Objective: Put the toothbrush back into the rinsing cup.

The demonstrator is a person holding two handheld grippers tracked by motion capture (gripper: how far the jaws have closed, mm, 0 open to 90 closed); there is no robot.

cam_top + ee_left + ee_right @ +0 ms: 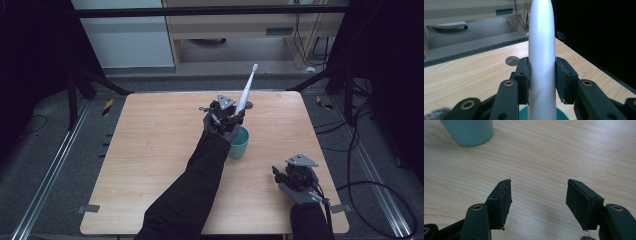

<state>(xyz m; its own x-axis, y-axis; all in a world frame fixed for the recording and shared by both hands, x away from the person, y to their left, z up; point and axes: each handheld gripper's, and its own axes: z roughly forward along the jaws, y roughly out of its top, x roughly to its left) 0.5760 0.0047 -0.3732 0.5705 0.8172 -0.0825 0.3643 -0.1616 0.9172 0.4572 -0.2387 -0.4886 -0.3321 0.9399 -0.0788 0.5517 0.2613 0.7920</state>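
The left hand-held gripper [226,114] pinches a white electric toothbrush [246,91] — above the teal cup [239,143]. The right hand-held gripper [296,176] rests spread — on the counter [150,150].

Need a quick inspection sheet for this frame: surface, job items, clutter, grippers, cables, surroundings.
Surface: light wooden table, with a round hole near the far edge.
Job's things: white electric toothbrush, tilted, brush head up and away; teal cup standing upright right under it.
Clutter: nothing seen.
Grippers: left gripper shut on the toothbrush handle above the cup; right gripper open, nothing between the jaws, low over the table's near right corner.
Cables: black cables on the floor right of the table; more by the cabinet behind.
Surroundings: grey carpet floor, metal rails, wooden cabinet at the back, dark curtains at both sides.
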